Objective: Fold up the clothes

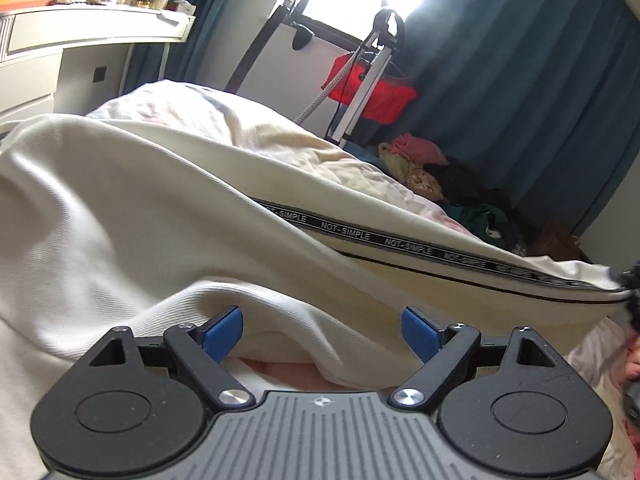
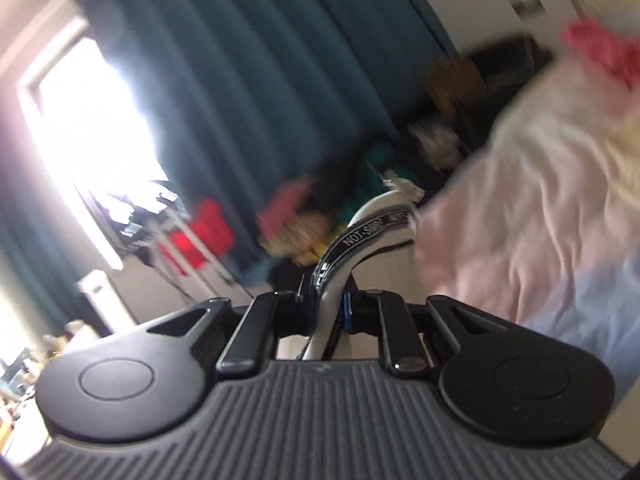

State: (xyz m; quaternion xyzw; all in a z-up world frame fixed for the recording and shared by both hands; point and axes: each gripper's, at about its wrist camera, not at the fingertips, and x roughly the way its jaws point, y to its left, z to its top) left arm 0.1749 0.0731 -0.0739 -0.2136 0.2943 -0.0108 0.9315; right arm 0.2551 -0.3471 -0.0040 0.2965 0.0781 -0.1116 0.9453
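A cream ribbed garment (image 1: 132, 216) with a black "NOT-SIMPLE" band (image 1: 404, 246) along its edge lies spread over the bed. My left gripper (image 1: 322, 330) is open, its blue pads (image 1: 222, 334) on either side of a raised fold of the cream cloth. My right gripper (image 2: 326, 306) is shut on the garment's banded edge (image 2: 360, 236), which rises between the fingers. In the left wrist view the band stretches to the right edge, where the right gripper (image 1: 628, 280) shows dimly. The right wrist view is blurred by motion.
A pale pink and white bedsheet (image 2: 520, 208) covers the bed. A pile of mixed clothes (image 1: 452, 184) lies at its far side by teal curtains (image 1: 520, 80). A stand with a red item (image 1: 372, 88) is near the bright window. A white dresser (image 1: 80, 48) is at the left.
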